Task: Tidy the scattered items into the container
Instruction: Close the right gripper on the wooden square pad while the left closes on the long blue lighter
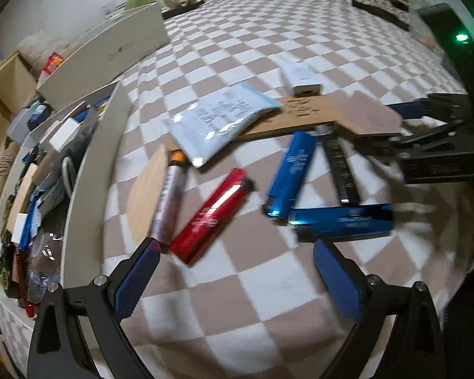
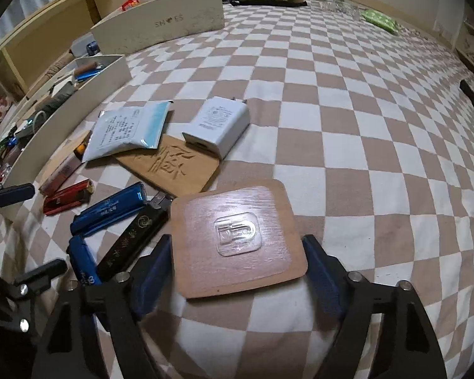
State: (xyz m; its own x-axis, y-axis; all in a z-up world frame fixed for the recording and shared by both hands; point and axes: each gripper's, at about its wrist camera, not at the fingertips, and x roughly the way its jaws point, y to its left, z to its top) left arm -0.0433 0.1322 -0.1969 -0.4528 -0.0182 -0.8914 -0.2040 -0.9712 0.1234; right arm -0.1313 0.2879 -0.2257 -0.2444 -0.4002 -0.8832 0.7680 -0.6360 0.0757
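Left wrist view: the left claw (image 1: 233, 271) hangs spread above a checkered bedspread (image 1: 268, 300), nothing between its blue pads. Just ahead of its fingertips lies a red lighter (image 1: 210, 218), touching a silvery tube (image 1: 170, 199) on its left. Further right, two blue lighters (image 1: 290, 173) (image 1: 341, 221) and a black lighter (image 1: 339, 164) form a loose triangle. Beyond them a white printed packet (image 1: 218, 120) overlaps a carved wooden board (image 1: 306, 117), with a white charger (image 1: 300, 77) behind it. Along the left edge stands the container (image 1: 88, 158), a white open box crowded with small things. The right claw (image 1: 426, 126) shows at the far right, blurred, over a brown square.

Right wrist view: the right claw (image 2: 237, 265) is pinching a square wooden coaster (image 2: 237, 237) by its two side edges; a clear plastic hook plate sits on the coaster's top face. The coaster lies low over the bedspread (image 2: 363, 126), its far corner overlapping the tip of the black lighter (image 2: 132, 243). Left of that lie the blue lighters (image 2: 110, 208) (image 2: 83, 262) and the red lighter (image 2: 68, 197). The packet (image 2: 126, 132), board (image 2: 173, 164) and charger (image 2: 218, 126) sit ahead, near one another. The container (image 2: 79, 107) runs along the left, well apart from the coaster, with a white shoe box (image 2: 161, 28) behind it. The left claw's finger (image 2: 15, 191) pokes in at the left edge.
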